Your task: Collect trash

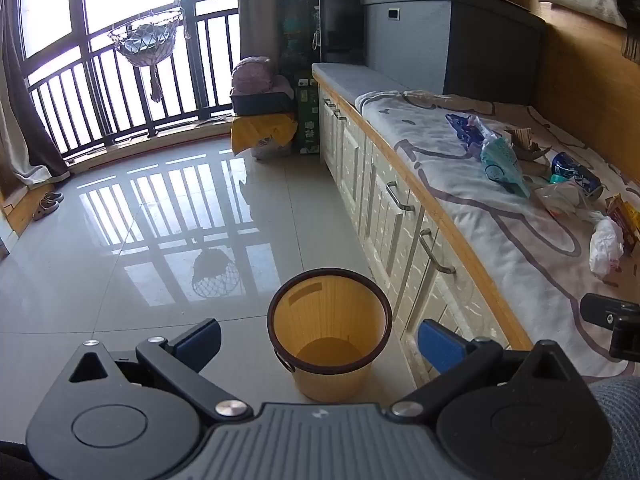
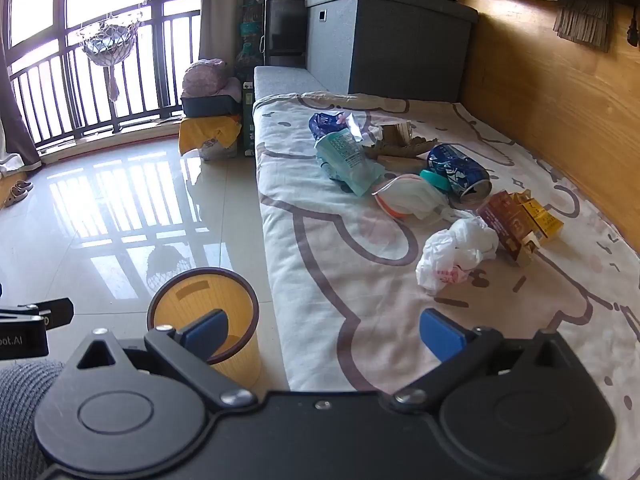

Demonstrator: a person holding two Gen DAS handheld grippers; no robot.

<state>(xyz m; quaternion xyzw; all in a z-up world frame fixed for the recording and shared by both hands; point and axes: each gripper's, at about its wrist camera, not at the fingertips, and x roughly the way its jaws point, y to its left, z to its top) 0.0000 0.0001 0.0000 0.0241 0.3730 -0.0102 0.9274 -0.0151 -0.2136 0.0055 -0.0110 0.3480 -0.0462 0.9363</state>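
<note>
A yellow bin (image 1: pixel 329 332) with a dark rim stands on the tiled floor beside the bench, nothing inside it; the right wrist view shows the bin (image 2: pixel 188 300) at lower left. My left gripper (image 1: pixel 318 340) hangs open above the bin. My right gripper (image 2: pixel 324 330) is open over the blanket's front edge, holding nothing. Trash lies on the blanket: a crumpled white plastic bag (image 2: pixel 456 252), a blue can (image 2: pixel 460 172), a teal wrapper (image 2: pixel 348 156), a white mask-like piece (image 2: pixel 408 200), brown and yellow cartons (image 2: pixel 520 220), torn cardboard (image 2: pixel 400 144).
The bench has white cabinet doors with handles (image 1: pixel 400 200) and a wooden edge. A grey storage box (image 2: pixel 384 36) stands at the bench's far end. Stacked bins with a yellow cloth (image 1: pixel 260 120) sit by the window railing. Slippers (image 1: pixel 48 204) lie at far left.
</note>
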